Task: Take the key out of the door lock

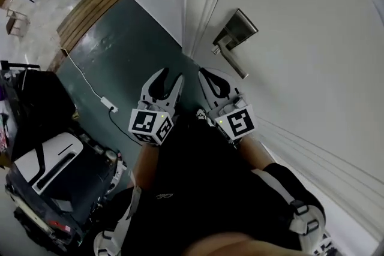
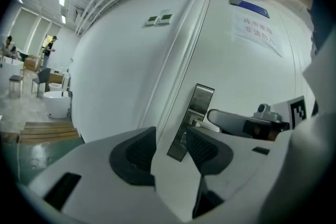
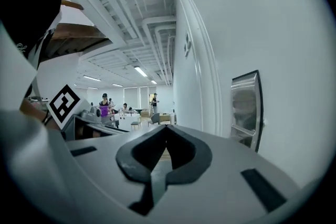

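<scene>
White door [image 1: 300, 21] rose on the right, with dark green floor [image 1: 120, 51] to its left. A steel lock plate [image 1: 238, 30] and lever handle [image 1: 231, 62] sat just beyond both grippers. The left gripper [image 1: 171, 75] had its jaws apart and empty, while the right gripper [image 1: 207, 78] had its jaws closed on nothing. I couldn't make out the key.

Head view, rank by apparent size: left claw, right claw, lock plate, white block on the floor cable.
1. left claw and right claw: about alike, and nearest the camera
2. lock plate
3. white cable block, the smallest
</scene>
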